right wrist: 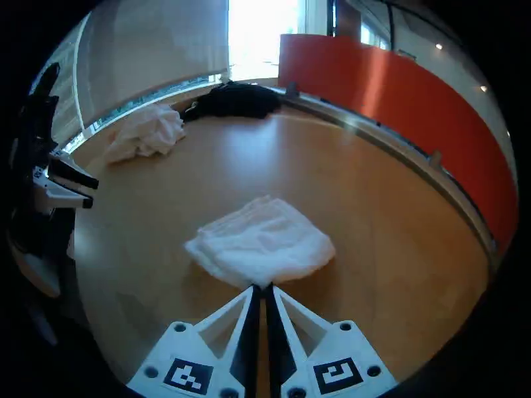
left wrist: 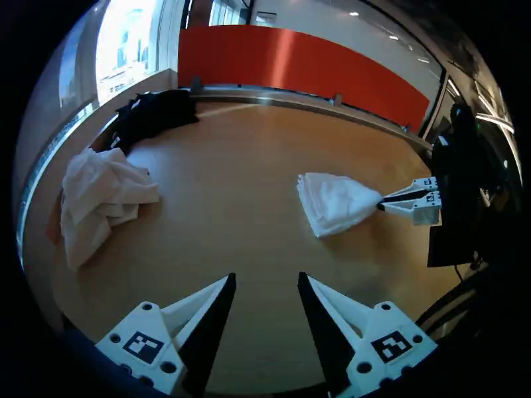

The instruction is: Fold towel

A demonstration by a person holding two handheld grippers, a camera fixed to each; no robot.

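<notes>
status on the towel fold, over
Left gripper open, holding nothing. Right gripper shut on a corner of the folded towel. Crumpled white towels and black cloth lie far off, not in the way.

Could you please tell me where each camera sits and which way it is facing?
Left gripper view: rides the left gripper, facing across the table toward the red panel; its own open fingers show below, the right gripper farther off.
Right gripper view: rides the right gripper, looking along its shut fingers at the folded towel pinched by a corner; the left gripper shows at its left edge.
Shared: folded towel, crumpled towel, black cloth, red panel, table.
</notes>
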